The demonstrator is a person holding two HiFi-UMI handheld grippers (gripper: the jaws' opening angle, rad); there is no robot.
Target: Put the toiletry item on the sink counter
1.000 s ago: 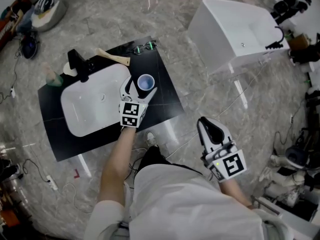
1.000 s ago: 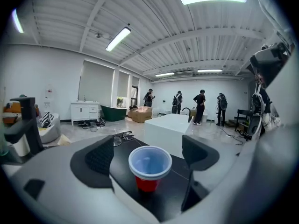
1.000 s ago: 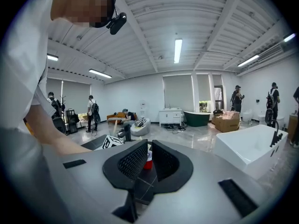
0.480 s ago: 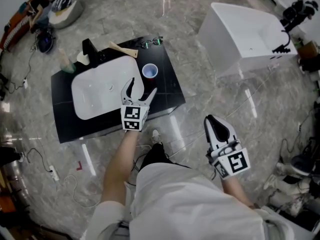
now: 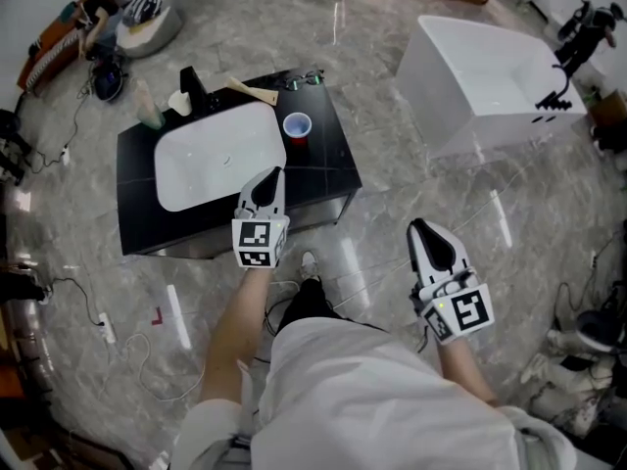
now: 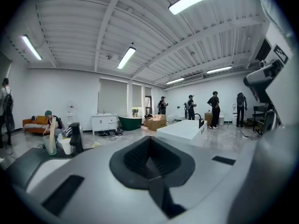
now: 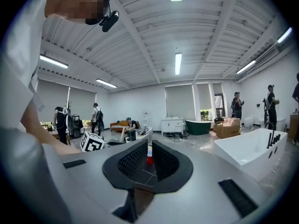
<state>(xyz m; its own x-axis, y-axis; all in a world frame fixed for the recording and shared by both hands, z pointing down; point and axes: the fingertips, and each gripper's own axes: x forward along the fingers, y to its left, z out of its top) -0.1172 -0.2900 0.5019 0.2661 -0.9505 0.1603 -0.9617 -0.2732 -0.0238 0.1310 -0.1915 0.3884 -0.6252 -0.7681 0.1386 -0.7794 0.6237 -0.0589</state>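
Note:
The toiletry item is a red cup (image 5: 297,124) with a pale inside. It stands upright on the black sink counter (image 5: 328,169), just right of the white basin (image 5: 217,155). My left gripper (image 5: 270,176) hovers over the counter's front edge, a short way back from the cup, shut with nothing between its pads. The left gripper view shows those pads (image 6: 149,148) closed on each other, with only the room beyond. My right gripper (image 5: 425,229) hangs over the floor to the right, holding nothing. Its view shows a narrow gap at its tips (image 7: 148,146), through which the distant cup (image 7: 149,158) appears.
A black faucet (image 5: 193,88), a bottle (image 5: 149,106), a small white cup (image 5: 179,102), a wooden brush (image 5: 253,91) and glasses (image 5: 306,78) line the counter's far edge. A white bathtub (image 5: 490,67) stands at the right. Cables and clutter lie on the marble floor.
The left gripper stood open around the cup, then drew back toward me and shut empty. The cup stays on the counter. The right gripper has hardly moved.

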